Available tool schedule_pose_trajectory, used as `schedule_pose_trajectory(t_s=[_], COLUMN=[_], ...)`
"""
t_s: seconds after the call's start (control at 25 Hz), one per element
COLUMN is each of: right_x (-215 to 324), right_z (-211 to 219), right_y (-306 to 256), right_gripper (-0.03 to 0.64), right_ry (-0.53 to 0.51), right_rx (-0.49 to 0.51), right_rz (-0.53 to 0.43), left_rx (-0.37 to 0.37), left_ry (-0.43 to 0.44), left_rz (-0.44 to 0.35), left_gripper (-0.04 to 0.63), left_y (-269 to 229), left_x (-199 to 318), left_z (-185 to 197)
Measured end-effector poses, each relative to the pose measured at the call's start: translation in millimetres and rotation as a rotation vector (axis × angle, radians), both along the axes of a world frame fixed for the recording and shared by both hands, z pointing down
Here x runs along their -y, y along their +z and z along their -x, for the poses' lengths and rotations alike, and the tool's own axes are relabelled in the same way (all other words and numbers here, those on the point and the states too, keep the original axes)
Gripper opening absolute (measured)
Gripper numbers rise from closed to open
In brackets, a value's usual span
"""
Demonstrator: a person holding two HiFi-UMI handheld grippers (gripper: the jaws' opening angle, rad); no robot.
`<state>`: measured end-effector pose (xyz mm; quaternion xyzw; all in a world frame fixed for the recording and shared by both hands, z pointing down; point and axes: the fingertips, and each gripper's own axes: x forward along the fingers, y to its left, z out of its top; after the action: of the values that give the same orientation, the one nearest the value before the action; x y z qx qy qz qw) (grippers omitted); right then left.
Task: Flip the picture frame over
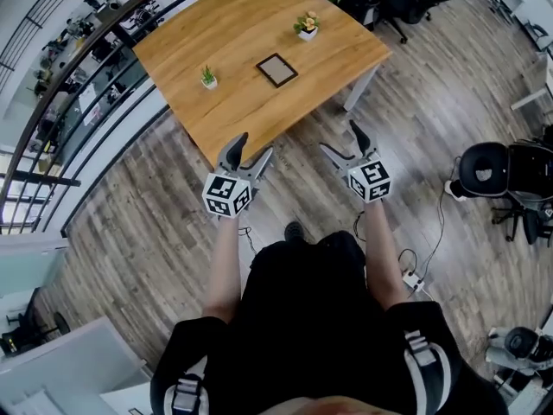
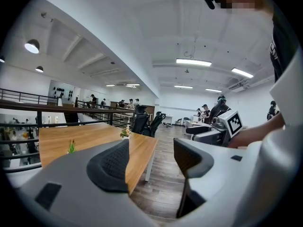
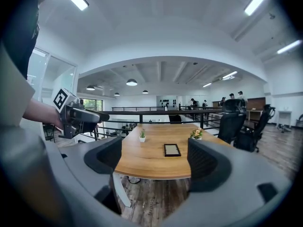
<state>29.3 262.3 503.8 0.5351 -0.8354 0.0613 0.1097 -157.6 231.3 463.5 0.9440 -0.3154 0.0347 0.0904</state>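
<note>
Table (image 1: 225, 33) — smooth wood grain, faint sheen; floor (image 1: 138, 197) of greyer matt planks. Frame (image 1: 276, 70) rim dark, matt. Pads (image 3: 196, 162) dark, finely ribbed — set in smooth matt grey plastic

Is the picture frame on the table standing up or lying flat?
Lying flat: the dark rectangular picture frame rests level on the light wooden table.

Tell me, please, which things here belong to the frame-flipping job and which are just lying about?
Job: frame, left gripper, right gripper, both open and empty.
Lying about: grass pot, flower pot, chair.
</note>
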Motion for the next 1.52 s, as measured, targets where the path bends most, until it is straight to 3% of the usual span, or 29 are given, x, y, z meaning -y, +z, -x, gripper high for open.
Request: schedule_pose_trajectory(t_s=[0.36, 0.68, 1.52], right_x=[7.5, 54.6, 167.1], right_z=[-10.4, -39.2, -86.4], right_y=[8.0, 2.3, 6.2], right_gripper=[0.425, 0.422, 0.414], right_ry=[0.016, -0.015, -0.204], right_rx=[0.001, 0.006, -0.009], right_rz=[0.021, 0.021, 0.047], left_rx=[0.012, 0.014, 0.016], left_ry=[0.001, -0.024, -0.219], left_rz=[0.02, 0.015, 0.057], left_gripper=[0.298, 0.298, 0.298], left_y=[11.5, 4.2, 9.4], left_x=[15.5, 50.7, 127.9], left_z=[-7.8, -35.1, -73.8])
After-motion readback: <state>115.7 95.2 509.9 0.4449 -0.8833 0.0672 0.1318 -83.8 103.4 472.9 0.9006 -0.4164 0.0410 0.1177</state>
